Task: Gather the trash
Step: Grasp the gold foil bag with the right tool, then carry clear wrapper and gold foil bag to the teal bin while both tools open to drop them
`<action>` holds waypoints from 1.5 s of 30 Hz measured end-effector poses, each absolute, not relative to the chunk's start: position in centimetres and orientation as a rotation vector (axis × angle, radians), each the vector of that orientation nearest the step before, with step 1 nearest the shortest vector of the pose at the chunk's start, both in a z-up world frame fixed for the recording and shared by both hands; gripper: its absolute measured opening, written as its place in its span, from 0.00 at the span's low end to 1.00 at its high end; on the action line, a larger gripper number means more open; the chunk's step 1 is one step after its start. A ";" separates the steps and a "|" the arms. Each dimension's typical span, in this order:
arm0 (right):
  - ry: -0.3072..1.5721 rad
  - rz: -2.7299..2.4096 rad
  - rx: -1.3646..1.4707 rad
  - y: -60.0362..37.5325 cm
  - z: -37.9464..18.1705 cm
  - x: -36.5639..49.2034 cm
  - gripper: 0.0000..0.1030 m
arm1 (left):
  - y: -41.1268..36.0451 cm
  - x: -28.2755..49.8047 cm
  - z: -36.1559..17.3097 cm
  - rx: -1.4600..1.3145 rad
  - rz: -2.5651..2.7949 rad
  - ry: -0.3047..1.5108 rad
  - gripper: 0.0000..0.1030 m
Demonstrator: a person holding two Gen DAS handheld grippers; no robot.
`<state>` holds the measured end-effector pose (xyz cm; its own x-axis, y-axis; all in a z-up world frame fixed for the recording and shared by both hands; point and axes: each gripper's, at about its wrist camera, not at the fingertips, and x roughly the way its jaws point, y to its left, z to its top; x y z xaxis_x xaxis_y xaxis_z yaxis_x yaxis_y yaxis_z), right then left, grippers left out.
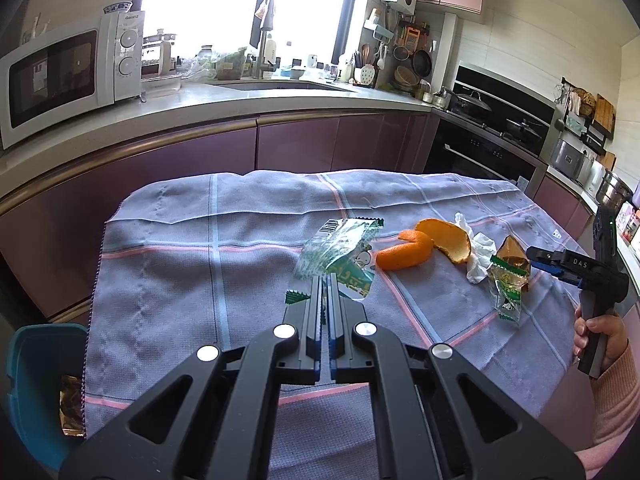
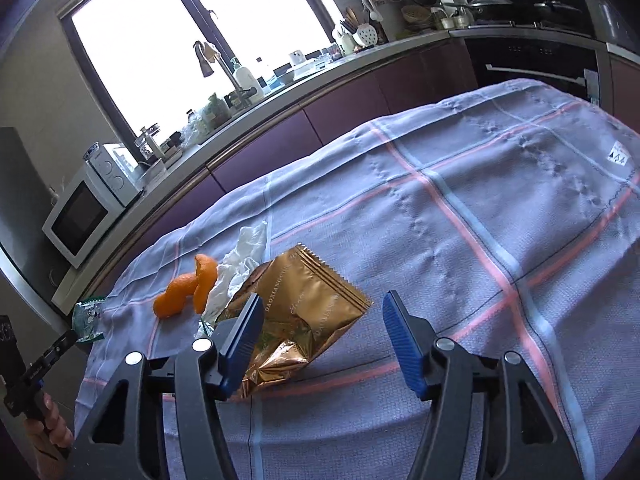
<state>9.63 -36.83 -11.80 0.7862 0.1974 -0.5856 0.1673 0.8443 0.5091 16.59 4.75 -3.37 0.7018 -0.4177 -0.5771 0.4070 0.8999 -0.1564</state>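
My left gripper [image 1: 325, 280] is shut on a green and clear snack wrapper [image 1: 340, 254], held over the checked cloth [image 1: 180, 280]. To its right lie orange peel [image 1: 424, 246], a crumpled white tissue [image 1: 478, 256] and a gold and green wrapper [image 1: 510, 276]. My right gripper [image 2: 320, 312] is open just above the cloth, its left finger over a gold wrapper [image 2: 304, 316]. The right wrist view also shows the orange peel [image 2: 184, 292], the tissue [image 2: 240, 264] and the green wrapper [image 2: 88, 318] at far left.
A teal bin [image 1: 40, 376] with a gold wrapper inside stands at the table's left front corner. Purple kitchen cabinets [image 1: 280, 144] with a microwave [image 1: 60, 76] and sink run behind the table. An oven and hob [image 1: 492, 136] are at the back right.
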 end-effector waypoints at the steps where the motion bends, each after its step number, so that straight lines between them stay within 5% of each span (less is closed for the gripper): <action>1: 0.692 0.033 0.595 -36.9 -12.2 9.9 0.58 | 4.8 16.6 -3.4 -0.017 -0.457 0.647 0.03; 4: 0.694 0.076 0.611 -36.5 -12.4 10.4 0.49 | 5.0 16.6 -3.4 -0.021 -0.448 0.649 0.03; 6: 0.693 0.108 0.631 -36.2 -12.5 10.4 0.24 | 5.2 16.6 -3.4 -0.024 -0.444 0.650 0.03; 12: 0.608 0.096 0.586 -35.4 -10.4 9.2 0.10 | 5.6 16.3 -3.3 -0.027 -0.440 0.643 0.03; 26: 0.426 0.127 0.418 -32.5 -3.5 7.0 0.09 | 10.1 14.5 -2.1 -0.061 -0.371 0.598 0.03; 45: 0.559 0.690 0.324 -10.7 -1.3 14.6 0.09 | 24.0 10.6 -2.4 -0.132 -0.084 0.585 0.03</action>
<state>14.57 -10.70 -1.33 0.6340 0.6762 -0.3754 -0.5079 0.7301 0.4572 10.64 23.96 -2.36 0.8307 -0.1162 -0.5444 0.0416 0.9882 -0.1475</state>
